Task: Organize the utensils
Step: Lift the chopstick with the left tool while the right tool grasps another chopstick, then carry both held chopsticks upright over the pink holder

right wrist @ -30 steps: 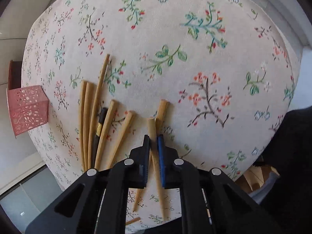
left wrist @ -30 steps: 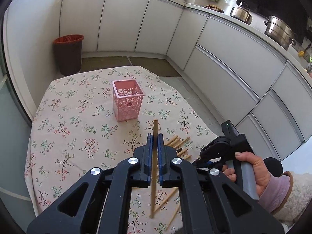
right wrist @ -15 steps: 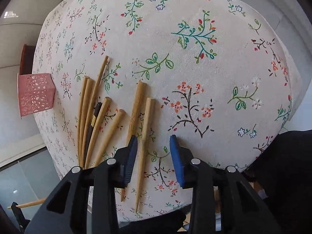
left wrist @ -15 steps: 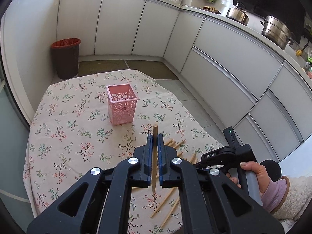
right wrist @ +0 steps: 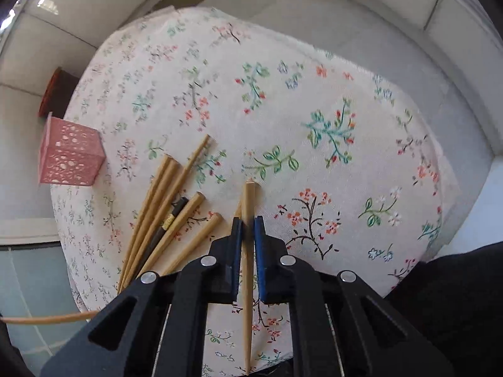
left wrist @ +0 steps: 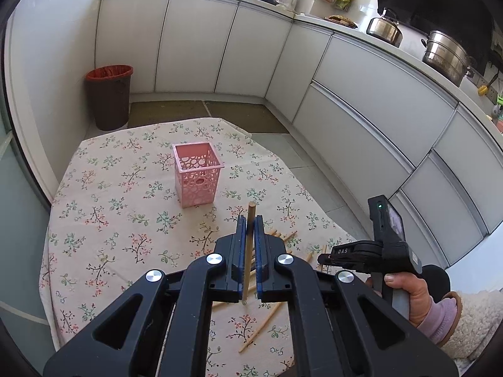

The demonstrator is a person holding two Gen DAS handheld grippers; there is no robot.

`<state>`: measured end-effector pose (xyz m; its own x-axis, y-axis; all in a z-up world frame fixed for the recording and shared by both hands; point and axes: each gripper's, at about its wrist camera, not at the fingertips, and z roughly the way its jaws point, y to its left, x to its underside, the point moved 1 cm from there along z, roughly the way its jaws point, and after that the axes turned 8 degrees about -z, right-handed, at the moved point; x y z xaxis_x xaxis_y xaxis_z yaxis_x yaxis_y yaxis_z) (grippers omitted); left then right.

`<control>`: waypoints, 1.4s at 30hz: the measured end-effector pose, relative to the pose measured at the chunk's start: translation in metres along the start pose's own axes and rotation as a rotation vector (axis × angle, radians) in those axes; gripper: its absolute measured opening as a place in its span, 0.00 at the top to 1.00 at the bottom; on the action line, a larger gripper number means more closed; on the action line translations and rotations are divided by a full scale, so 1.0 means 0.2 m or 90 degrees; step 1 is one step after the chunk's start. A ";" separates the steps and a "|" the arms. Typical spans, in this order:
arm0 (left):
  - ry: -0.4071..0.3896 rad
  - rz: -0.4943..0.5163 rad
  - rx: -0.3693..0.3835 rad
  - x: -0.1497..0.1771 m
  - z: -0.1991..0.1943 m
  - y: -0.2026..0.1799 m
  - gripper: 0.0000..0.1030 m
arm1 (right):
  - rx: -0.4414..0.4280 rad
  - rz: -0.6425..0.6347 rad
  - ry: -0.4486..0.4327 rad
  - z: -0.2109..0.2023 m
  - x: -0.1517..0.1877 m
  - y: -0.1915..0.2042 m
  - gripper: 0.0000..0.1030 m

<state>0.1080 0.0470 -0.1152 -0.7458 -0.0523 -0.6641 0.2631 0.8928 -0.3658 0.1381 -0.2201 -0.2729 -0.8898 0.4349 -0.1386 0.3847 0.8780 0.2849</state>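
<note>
While left claw [left wrist: 248, 226] grips wooden chopstick [left wrist: 249, 251], right claw [right wrist: 247, 226] grips another chopstick [right wrist: 248, 251]; loose chopsticks [right wrist: 163, 216] near pink basket [left wrist: 197, 174] on tabletop [left wrist: 103, 220].

Pink perforated square holder [left wrist: 198, 174] upright on floral-cloth bench [left wrist: 103, 220], mouth open. Wooden chopstick [left wrist: 249, 245] clamped in left tongs [left wrist: 248, 229], blunt end forward. Second chopstick [right wrist: 248, 235] clamped in right tongs [right wrist: 247, 229]. Loose chopstick bundle [right wrist: 163, 216] fanned on cloth, one dark stick [right wrist: 171, 220] among them.
</note>
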 end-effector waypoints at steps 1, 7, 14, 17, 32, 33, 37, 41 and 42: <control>-0.003 -0.001 0.002 -0.01 -0.01 -0.01 0.96 | -0.002 -0.024 -0.027 -0.07 0.00 0.03 0.92; -0.029 0.000 -0.002 -0.02 -0.06 -0.12 0.96 | -0.021 -0.139 -0.153 -0.43 0.01 0.11 0.92; -0.054 -0.016 -0.014 -0.07 -0.14 -0.17 0.96 | -0.023 -0.225 -0.261 -0.66 0.03 0.23 0.92; -0.061 -0.010 -0.019 -0.09 -0.17 -0.21 0.96 | -0.025 -0.245 -0.297 -0.75 0.04 0.24 0.92; 0.301 0.021 -0.198 0.17 0.51 0.23 0.63 | -0.094 -0.222 -0.306 -0.85 -0.03 0.14 0.92; 0.313 0.019 -0.197 0.19 0.56 0.26 0.63 | -0.096 -0.218 -0.300 -0.83 -0.04 0.13 0.92; 0.345 0.025 -0.221 0.18 0.79 0.32 0.63 | -0.096 -0.209 -0.269 -0.74 -0.09 0.12 0.92; 0.357 0.027 -0.238 0.15 0.94 0.37 0.63 | -0.098 -0.208 -0.247 -0.68 -0.14 0.14 0.92; 0.360 0.029 -0.242 0.14 0.97 0.38 0.63 | -0.100 -0.210 -0.243 -0.66 -0.15 0.15 0.92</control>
<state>0.2259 0.0267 -0.2890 -0.9713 0.1385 -0.1933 0.1457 0.9891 -0.0231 0.1440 -0.2341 -0.1342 -0.7932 0.2081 -0.5722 0.0316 0.9526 0.3026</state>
